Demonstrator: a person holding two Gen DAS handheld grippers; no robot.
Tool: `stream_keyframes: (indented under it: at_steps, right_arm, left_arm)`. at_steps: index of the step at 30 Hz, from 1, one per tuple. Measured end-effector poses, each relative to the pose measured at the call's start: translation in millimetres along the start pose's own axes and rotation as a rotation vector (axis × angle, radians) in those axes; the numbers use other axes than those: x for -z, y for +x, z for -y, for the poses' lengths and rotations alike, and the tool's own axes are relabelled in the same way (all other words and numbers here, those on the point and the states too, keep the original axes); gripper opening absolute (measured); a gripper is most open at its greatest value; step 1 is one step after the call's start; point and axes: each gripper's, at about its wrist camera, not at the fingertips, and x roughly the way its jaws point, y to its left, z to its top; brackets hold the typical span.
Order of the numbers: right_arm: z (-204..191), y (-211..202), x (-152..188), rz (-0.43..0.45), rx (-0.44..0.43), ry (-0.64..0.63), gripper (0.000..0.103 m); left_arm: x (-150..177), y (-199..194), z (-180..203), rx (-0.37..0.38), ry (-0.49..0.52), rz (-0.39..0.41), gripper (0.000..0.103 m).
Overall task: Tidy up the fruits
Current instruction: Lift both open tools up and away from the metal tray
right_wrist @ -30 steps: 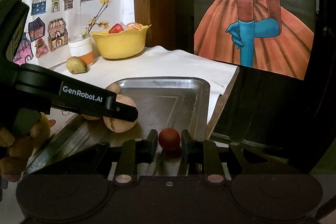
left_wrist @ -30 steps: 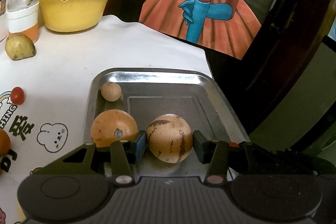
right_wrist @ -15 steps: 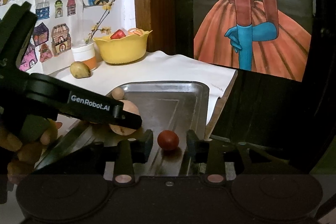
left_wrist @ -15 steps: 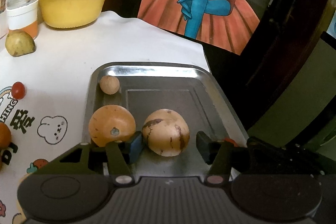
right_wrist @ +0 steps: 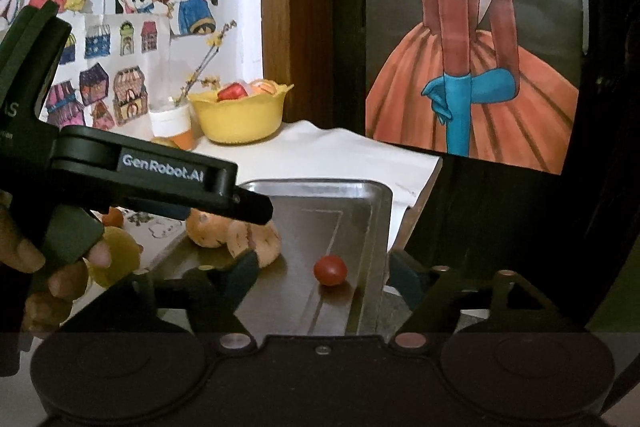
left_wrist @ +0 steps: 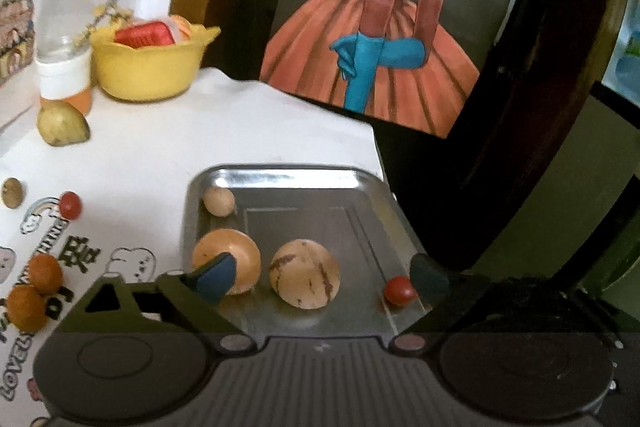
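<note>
Fruits (left_wrist: 304, 279) lie untouched in tray (left_wrist: 280, 179); "GenRobot.AI" left gripper (right_wrist: 256, 209) and right gripper (right_wrist: 320, 279) jaws gape.

Black tongs (right_wrist: 318, 277), blue pads (left_wrist: 214, 277), white "GenRobot.AI" lettering.

White cartoon-print tablecloth (left_wrist: 248, 131) covers table beside dark wood frame (right_wrist: 304, 7). Painting of figure in orange gown w/ blue gloves (right_wrist: 472, 59) leans behind. Kids' drawings (right_wrist: 132, 7) fill white wall at left. Room dim; daylight from left.
</note>
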Motion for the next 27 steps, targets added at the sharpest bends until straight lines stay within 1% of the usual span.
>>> stream_keyframes:
  at_steps: [3, 4, 6, 9, 13, 18, 27]
  right_arm:
    - [-4, -10, -3, 0.014, -0.006, 0.001, 0.088]
    - [-6, -14, -4, 0.019, -0.009, -0.003, 0.092]
    - [-9, -21, -7, 0.031, -0.014, -0.009, 0.098]
    - [-15, -32, -11, 0.047, -0.019, -0.015, 0.102]
    - [-24, -47, -14, 0.056, -0.026, -0.029, 0.102]
    - [-36, -64, -15, 0.062, -0.033, -0.052, 0.102]
    - [-63, -86, -11, 0.062, -0.053, -0.077, 0.102]
  left_arm:
    - [-1, -12, -2, -0.017, -0.005, 0.029, 0.102]
    - [-2, -17, -2, -0.023, -0.007, 0.038, 0.102]
    - [-2, -25, -4, -0.031, -0.011, 0.053, 0.102]
    - [-2, -39, -8, -0.036, -0.022, 0.079, 0.102]
    - [4, -61, -20, -0.039, -0.044, 0.110, 0.102]
    - [10, -84, -36, -0.052, -0.068, 0.122, 0.103]
    - [29, -121, -63, -0.098, -0.062, 0.128, 0.103]
